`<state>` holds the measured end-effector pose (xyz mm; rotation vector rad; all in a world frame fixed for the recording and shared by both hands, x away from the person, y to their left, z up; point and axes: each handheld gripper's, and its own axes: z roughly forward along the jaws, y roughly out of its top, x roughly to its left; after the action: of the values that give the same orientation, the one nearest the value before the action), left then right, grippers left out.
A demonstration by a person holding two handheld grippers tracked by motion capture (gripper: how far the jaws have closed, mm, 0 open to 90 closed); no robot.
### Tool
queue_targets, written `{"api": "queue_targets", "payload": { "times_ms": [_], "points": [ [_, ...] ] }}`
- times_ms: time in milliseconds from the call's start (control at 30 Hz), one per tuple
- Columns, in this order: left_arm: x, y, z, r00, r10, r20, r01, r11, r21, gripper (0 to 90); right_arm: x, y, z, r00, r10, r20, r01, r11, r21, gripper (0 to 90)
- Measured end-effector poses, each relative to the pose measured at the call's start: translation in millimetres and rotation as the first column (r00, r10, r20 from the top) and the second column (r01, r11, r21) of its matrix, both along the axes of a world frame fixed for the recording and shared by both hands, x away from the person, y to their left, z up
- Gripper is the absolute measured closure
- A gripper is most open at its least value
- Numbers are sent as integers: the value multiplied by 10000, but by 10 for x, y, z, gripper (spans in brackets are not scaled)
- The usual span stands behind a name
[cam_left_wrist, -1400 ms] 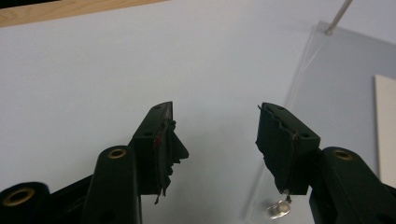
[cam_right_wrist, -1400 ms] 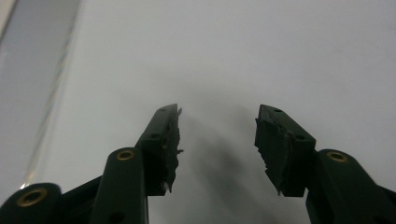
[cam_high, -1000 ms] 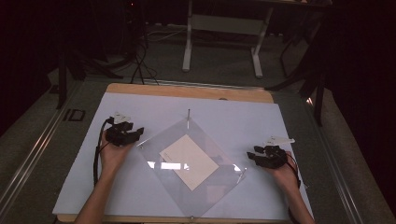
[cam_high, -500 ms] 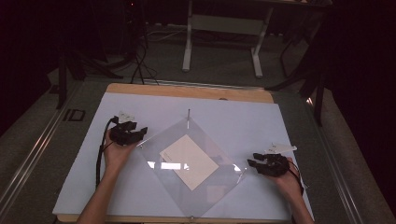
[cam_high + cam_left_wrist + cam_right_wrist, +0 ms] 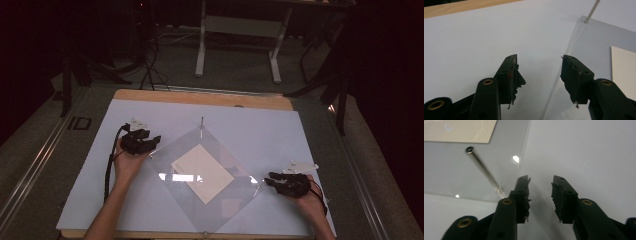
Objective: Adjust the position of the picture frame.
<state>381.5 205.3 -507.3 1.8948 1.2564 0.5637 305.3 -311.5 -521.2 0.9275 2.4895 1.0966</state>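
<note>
A clear square plate (image 5: 225,210) lies cornerwise on a white sheet (image 5: 260,130), with a cream card (image 5: 202,172) in its middle. Thin metal pins stand at its far corner (image 5: 201,125) and right corner (image 5: 258,187). My left gripper (image 5: 152,142) is open at the plate's left corner; in the left gripper view the plate's edge (image 5: 571,42) runs up between the jaws of the left gripper (image 5: 539,58). My right gripper (image 5: 267,181) is open beside the right corner. In the right gripper view a pin (image 5: 484,172) and the plate (image 5: 449,170) lie just left of the right gripper (image 5: 540,180).
The white sheet covers a wooden tabletop whose far edge (image 5: 200,97) shows bare. Another small pin (image 5: 205,233) stands at the plate's near corner, close to the table's front edge. A white desk frame (image 5: 237,25) and cables stand on the dark floor beyond.
My right gripper has drawn back toward the table's near edge, to the plate's right corner. My left gripper has edged right, toward the left corner. The plate and card have not moved.
</note>
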Motion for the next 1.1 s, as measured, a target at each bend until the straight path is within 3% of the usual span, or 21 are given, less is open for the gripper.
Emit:
{"api": "queue_targets", "payload": {
  "times_ms": [300,600,767,900,1100],
  "points": [
    [18,-10,-17,9999,-132,-48,132,9999,-67,493,-111,-15,24,9977,669,-81,-670,9977,-93,727],
    [53,-59,0,9996,-237,-149,234,9995,-194,489,-159,93,54,9850,1723,-73,-1721,9848,219,715],
    [81,-142,7,9991,-419,-114,418,9991,-108,488,-156,204,88,9871,1553,387,-1575,9855,632,770],
    [117,-200,9,9981,-617,-41,616,9980,-145,493,-183,308,89,9889,1256,791,-1286,9911,339,850],
    [218,-284,17,9963,-858,-12,858,9962,-145,500,-251,331,65,9941,566,929,-616,9968,513,853]
  ]
}}
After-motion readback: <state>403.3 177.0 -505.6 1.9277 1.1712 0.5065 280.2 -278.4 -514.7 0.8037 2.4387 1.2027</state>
